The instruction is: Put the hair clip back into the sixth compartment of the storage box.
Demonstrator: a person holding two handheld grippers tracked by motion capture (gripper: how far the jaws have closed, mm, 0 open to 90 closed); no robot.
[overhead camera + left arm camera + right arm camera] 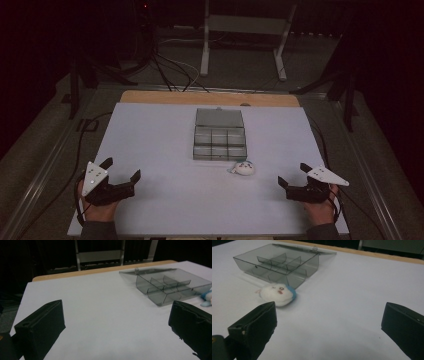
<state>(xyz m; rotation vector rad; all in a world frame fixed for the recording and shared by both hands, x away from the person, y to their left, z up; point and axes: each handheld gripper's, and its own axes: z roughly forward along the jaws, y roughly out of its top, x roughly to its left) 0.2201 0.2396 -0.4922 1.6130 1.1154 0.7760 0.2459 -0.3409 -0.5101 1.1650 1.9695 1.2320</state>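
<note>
While both hands rested low at the near edge of the table (150,130), nothing was yet in hold. Left gripper (121,170): jaws spread wide, empty, set down at the near left corner. Right gripper (294,174): jaws likewise wide apart, empty, at the near right.

Plush toy (243,168) — small, white, a blue patch on one side, a little face stitched on — lay on the table just in front of the compartment box (219,144), at its near right corner; from the right gripper view the toy (277,294) looked to be just beside the box wall (287,263), perhaps touching (could not tell for certain). The box was clear grey plastic, divided into small cells, its lid (219,117) folded open flat on the far side. All cells looked empty. From the left gripper view the box (172,286) sat ahead and to the right, with a sliver of the toy (207,298) at the frame edge.

Judged the step as the outset: approach not begun, toy still outside the box. The work in hand looked to be putting the toy into a cell.

Next move, as I reckoned it: the right gripper was the nearer, so it should travel forward and left to the toy, keep its jaws open until they straddle the soft body, then close gently. The toy is squashy and light; a pinch too close to the box wall might nudge the box itself. The left gripper could steady the box if needed.
</note>
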